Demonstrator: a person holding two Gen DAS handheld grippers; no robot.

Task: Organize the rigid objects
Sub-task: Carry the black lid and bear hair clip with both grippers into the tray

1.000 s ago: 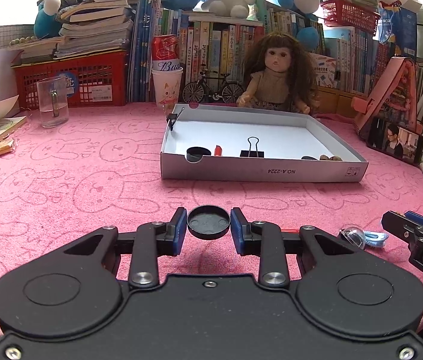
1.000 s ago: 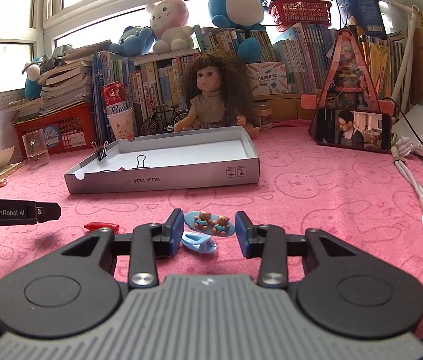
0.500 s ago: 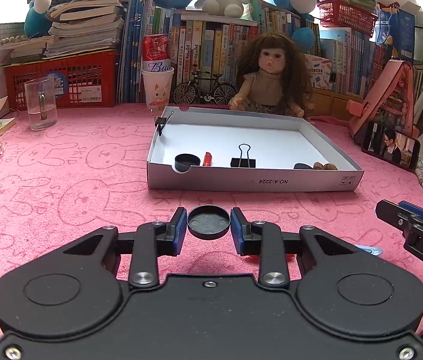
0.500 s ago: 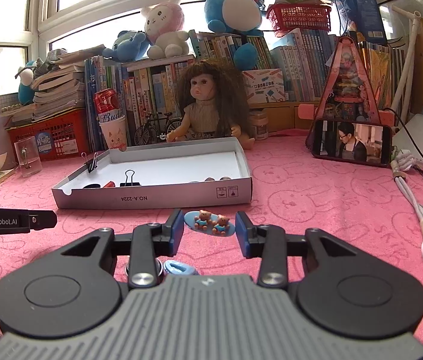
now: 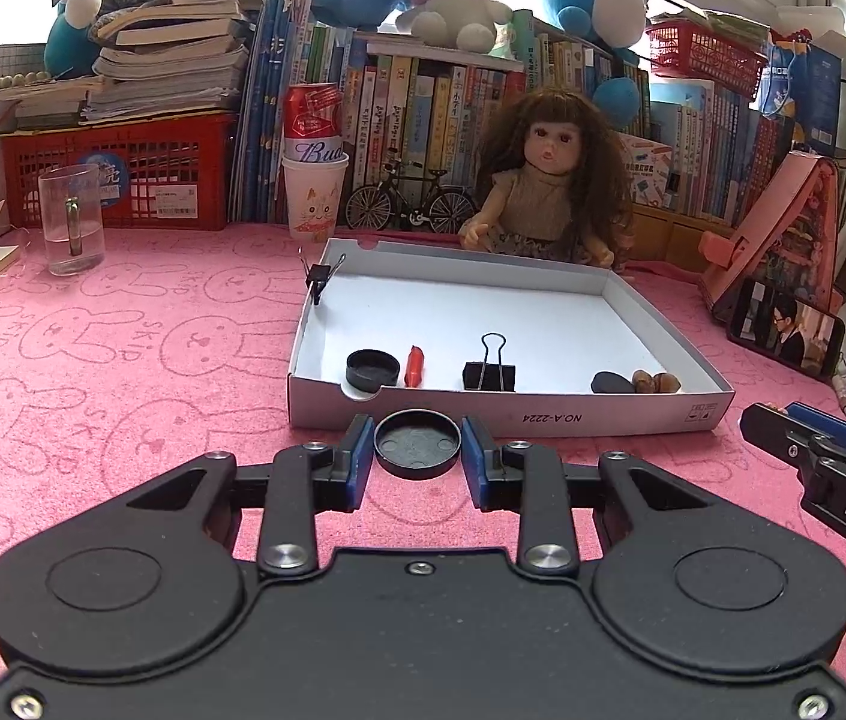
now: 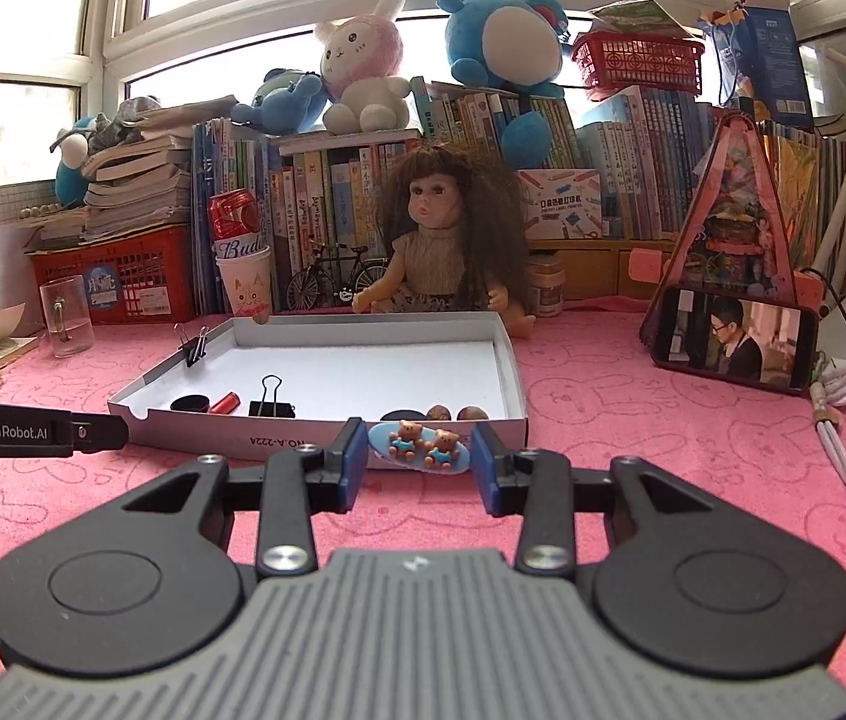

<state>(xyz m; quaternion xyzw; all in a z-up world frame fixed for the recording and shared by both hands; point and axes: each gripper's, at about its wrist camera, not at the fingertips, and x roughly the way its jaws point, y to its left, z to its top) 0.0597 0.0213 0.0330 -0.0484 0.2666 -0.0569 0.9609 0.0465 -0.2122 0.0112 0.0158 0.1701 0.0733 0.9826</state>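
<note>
Each camera sits just behind its own gripper, low over the pink tablecloth (image 5: 123,372), looking forward and slightly down along the fingers toward the bookshelf and window at the back. The left wrist view faces the shallow white box (image 5: 507,414) from its near left, close to the front wall; the right wrist view faces the same box (image 6: 327,429) from further right. Both share the box, the doll (image 5: 549,186) (image 6: 444,240), and each catches the other gripper at its edge.

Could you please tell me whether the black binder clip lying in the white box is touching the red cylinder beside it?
Apart. In the left wrist view, bare white floor shows between the binder clip and the red cylinder.
</note>
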